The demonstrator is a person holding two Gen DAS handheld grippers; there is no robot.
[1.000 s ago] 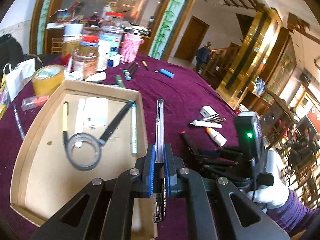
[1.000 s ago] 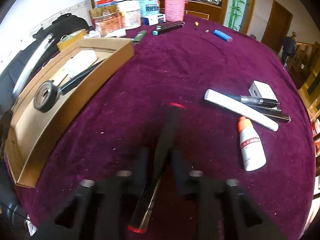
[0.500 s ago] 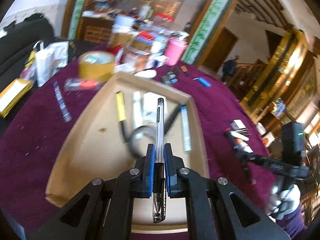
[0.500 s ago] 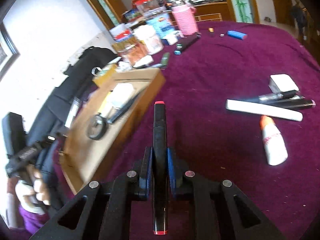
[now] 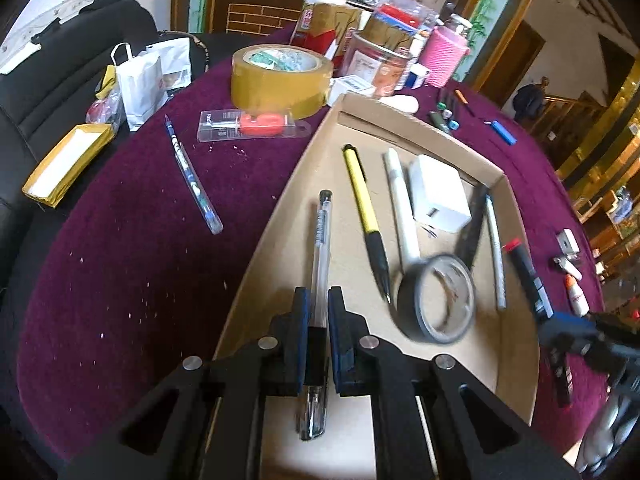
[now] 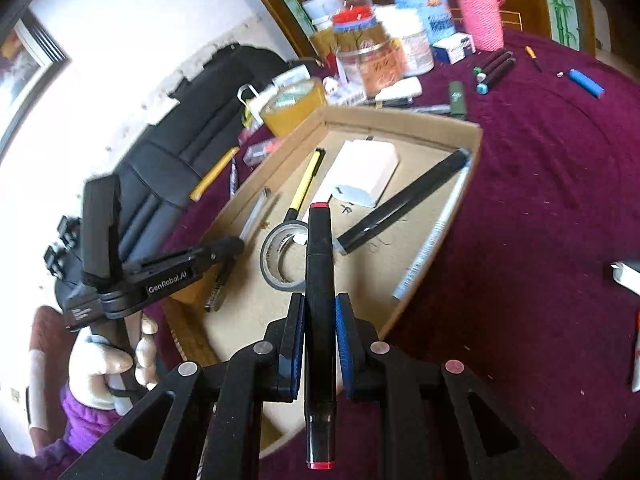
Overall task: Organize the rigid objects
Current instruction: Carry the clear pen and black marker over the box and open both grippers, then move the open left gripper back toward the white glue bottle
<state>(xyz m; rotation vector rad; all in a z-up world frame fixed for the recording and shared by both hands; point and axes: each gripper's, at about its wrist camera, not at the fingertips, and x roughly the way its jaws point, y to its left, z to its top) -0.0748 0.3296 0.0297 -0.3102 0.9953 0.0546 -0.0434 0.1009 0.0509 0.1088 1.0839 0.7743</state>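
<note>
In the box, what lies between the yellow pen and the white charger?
A white pen lies between the yellow pen and the charger, seen from the left wrist.

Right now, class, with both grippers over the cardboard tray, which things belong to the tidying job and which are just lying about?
In the job:
- clear pen in left gripper
- black marker in right gripper
- cardboard tray

Lying about:
- packing tape roll
- pink cup
- blue lighter

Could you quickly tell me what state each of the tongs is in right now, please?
Left tongs: shut on the clear pen, above the cardboard tray.
Right tongs: shut on the black marker with red ends.
</note>
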